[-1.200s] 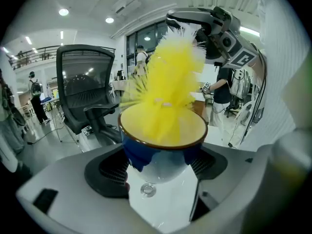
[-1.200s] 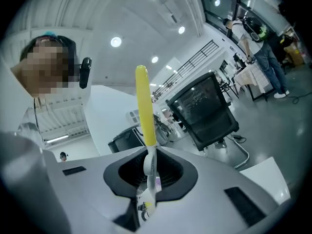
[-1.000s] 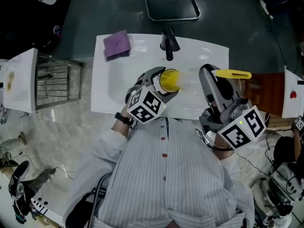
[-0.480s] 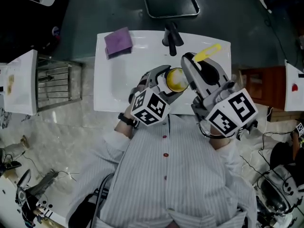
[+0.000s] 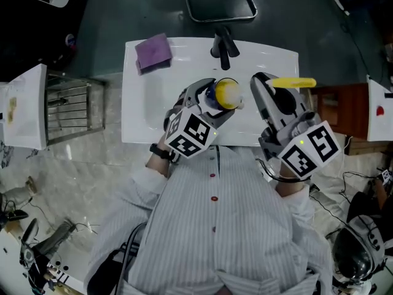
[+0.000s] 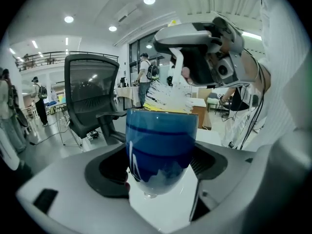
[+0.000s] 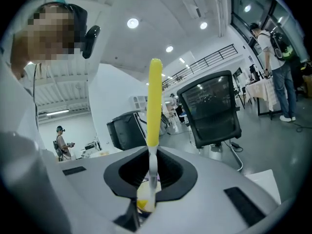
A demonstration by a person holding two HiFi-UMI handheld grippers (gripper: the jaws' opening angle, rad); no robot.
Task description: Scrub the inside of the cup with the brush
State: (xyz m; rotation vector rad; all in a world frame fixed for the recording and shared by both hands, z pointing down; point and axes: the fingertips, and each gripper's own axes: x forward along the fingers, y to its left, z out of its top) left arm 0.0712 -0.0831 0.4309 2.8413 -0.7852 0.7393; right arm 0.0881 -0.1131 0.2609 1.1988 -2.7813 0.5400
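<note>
My left gripper is shut on a cup over the white sink. The cup is blue outside and yellow inside. Its mouth points away from the left gripper. My right gripper is shut on a brush with a yellow handle, just right of the cup. In the right gripper view the handle stands up out of the jaws. In the left gripper view white bristles show just past the cup's rim, under the right gripper. Whether they reach inside is hidden.
A black faucet stands at the sink's far edge. A purple cloth lies on the far left corner. A wire dish rack is left of the sink. A chair base is beyond it.
The right gripper swung in against the cup half a second ago. It has since drawn back to the right, and the yellow handle has turned level. The cup moved slightly.
</note>
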